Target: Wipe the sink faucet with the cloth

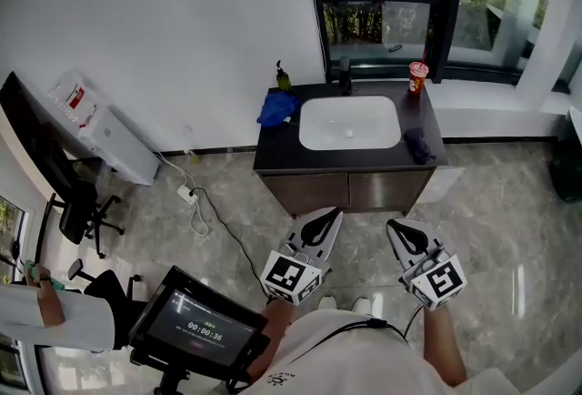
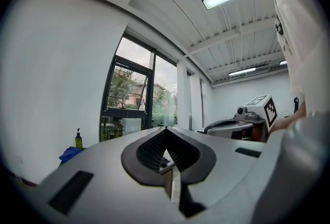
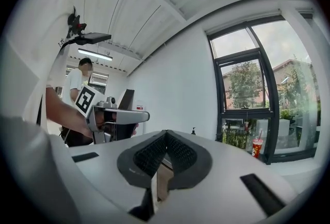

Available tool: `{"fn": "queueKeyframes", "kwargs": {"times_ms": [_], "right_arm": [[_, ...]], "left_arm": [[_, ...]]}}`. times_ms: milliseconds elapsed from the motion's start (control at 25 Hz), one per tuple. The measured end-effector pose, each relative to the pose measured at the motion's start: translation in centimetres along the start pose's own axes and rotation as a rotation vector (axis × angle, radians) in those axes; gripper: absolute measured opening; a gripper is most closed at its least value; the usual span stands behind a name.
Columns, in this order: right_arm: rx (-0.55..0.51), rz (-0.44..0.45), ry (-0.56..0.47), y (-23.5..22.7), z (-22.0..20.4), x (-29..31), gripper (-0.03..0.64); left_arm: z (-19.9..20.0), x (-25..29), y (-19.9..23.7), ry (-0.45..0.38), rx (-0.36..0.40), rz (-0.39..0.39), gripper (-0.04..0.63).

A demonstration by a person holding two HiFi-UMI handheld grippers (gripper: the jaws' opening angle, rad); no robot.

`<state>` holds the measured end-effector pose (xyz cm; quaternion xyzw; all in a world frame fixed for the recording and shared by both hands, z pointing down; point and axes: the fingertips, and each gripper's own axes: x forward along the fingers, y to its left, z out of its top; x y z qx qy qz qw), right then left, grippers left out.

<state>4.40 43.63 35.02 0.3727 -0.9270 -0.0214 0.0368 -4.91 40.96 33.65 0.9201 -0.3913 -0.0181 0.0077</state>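
While both grippers are held out level in front of the person, neither carries anything. The left gripper (image 1: pixel 331 214) has its jaws together, tips meeting, and so does the right gripper (image 1: pixel 394 226); nothing sits between either pair.

Both are at six o'clock from the counter (image 1: pixel 273 146), well apart from it, over the floor. The blue cloth (image 1: pixel 276 107) lies bunched on the counter at nine o'clock from the sink (image 1: pixel 318 125), just beside its rim. The faucet (image 1: pixel 345 75) stands at twelve o'clock behind the basin. A bottle (image 1: pixel 283 76) stands near the cloth at its twelve o'clock – a red cup (image 1: pixel 417 76) is at two o'clock from the sink and a dark rag (image 1: pixel 418 146) at four.
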Motion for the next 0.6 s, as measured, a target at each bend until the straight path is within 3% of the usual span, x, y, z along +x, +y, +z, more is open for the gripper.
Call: {"fn": "queueKeyframes", "kwargs": {"times_ms": [600], "right_arm": [[-0.008,0.005,0.004,0.32,-0.16,0.6,0.005]], "left_arm": [[-0.04,-0.32,0.53,-0.007,0.002,0.001,-0.001]]}}
